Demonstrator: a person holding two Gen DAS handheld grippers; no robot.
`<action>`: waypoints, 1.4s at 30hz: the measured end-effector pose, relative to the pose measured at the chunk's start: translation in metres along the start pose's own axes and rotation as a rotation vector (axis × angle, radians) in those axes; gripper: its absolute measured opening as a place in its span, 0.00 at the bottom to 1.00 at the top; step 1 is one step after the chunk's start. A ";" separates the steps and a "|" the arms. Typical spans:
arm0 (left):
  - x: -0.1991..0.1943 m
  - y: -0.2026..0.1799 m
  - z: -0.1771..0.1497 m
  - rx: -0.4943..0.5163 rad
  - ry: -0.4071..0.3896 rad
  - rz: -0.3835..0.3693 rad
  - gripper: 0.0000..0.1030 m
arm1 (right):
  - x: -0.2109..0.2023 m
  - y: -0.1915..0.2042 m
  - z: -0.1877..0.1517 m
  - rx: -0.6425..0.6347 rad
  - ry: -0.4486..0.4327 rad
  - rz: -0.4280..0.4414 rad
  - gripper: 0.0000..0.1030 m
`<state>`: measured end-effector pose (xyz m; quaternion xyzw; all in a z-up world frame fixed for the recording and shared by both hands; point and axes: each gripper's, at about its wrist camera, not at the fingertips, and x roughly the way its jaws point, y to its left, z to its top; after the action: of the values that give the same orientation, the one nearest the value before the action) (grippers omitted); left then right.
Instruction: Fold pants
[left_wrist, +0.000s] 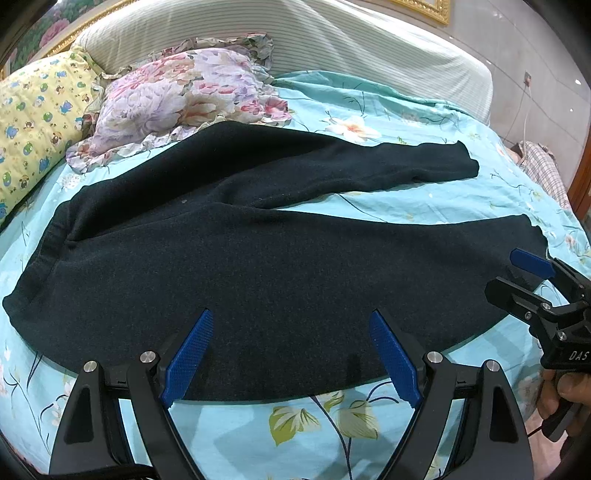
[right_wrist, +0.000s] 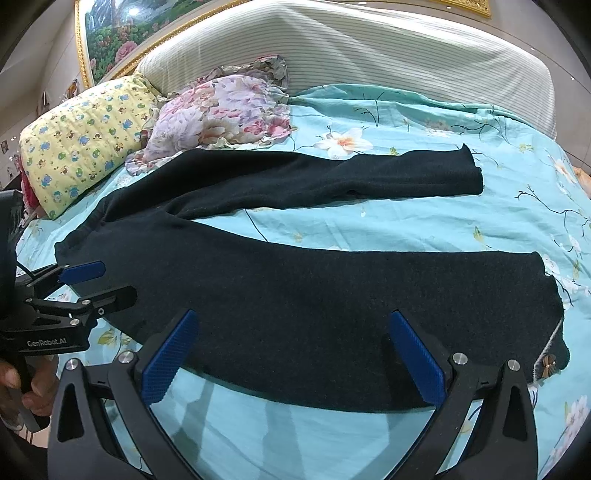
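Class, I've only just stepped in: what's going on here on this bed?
A person holds two grippers over dark pants spread flat on a floral bedsheet, legs apart and unfolded. The left gripper is open near the waist end. The right gripper is open at the near leg's cuff end. Neither grips fabric yet.

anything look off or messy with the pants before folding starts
The dark pants lie unfolded, legs splayed apart in a V. The far leg is creased near the crotch. The near cuff looks turned up, showing pale lining and a small decoration. Both claws are open.
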<state>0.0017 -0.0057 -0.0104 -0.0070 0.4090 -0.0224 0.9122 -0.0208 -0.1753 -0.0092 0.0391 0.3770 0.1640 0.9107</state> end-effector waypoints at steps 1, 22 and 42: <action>0.000 0.000 0.000 -0.001 0.000 -0.001 0.85 | 0.000 0.000 0.000 0.001 0.001 0.001 1.00; 0.002 0.001 -0.001 -0.004 0.003 -0.007 0.85 | 0.000 0.004 -0.001 0.015 0.001 -0.002 1.00; 0.004 0.001 -0.002 -0.003 0.007 -0.017 0.85 | -0.003 0.002 0.000 0.024 -0.001 0.004 1.00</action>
<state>0.0032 -0.0045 -0.0148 -0.0117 0.4123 -0.0294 0.9105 -0.0231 -0.1742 -0.0067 0.0508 0.3786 0.1614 0.9100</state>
